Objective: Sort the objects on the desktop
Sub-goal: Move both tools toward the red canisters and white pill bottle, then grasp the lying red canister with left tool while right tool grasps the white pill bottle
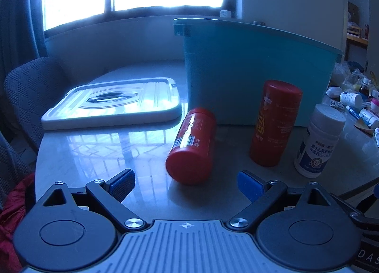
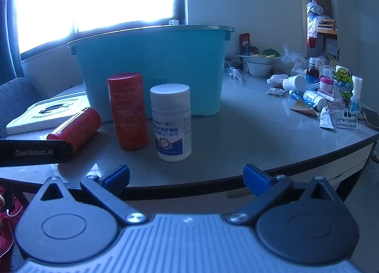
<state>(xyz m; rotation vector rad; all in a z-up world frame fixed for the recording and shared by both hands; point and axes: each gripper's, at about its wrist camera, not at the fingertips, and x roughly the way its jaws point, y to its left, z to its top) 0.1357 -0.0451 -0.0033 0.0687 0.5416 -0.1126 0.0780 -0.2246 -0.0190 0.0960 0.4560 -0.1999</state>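
Left gripper and right gripper gaped wide, empty. Toppled red canister looked rigid, glossy, roll-prone; grip recommended across mid-body.

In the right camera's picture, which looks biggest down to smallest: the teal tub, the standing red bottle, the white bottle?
1. teal tub, by far.
2. standing red bottle.
3. white bottle, slightly shorter, though it stands nearer the camera, so these two are close.
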